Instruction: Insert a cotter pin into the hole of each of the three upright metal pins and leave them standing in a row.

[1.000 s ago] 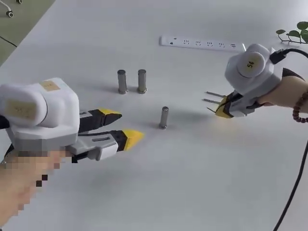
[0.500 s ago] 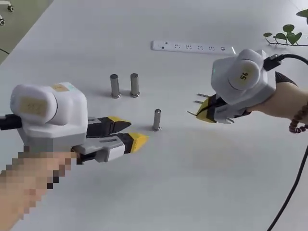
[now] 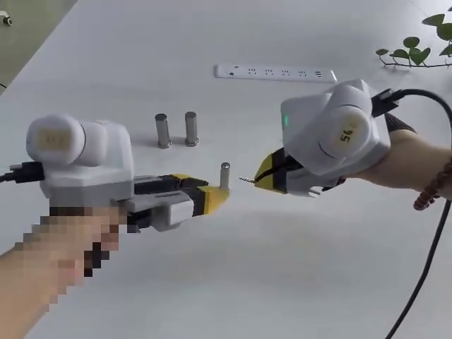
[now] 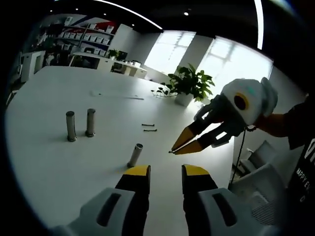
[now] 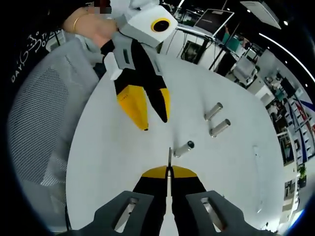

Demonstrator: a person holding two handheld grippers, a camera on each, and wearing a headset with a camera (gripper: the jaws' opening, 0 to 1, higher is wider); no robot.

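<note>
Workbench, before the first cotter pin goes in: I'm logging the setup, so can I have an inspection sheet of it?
Surface: white table, smooth.
Job's things: pair of metal pins upright; lone metal pin upright, nearer; cotter pin pointed toward it.
Clutter: power strip.
Grippers: left tongs open near the lone metal pin; right tongs shut on the cotter pin.
Cables: black cable trailing from the right tongs.
Surroundings: plant by the table's far corner.

My headset camera looks down across the white table (image 3: pixel 296 282). The cameras on my left gripper (image 3: pixel 220 196) and right gripper (image 3: pixel 256 179) face each other at close range, the right sighting along its cotter pin (image 5: pixel 170 157). All three views share the lone metal pin (image 3: pixel 224 174).
</note>
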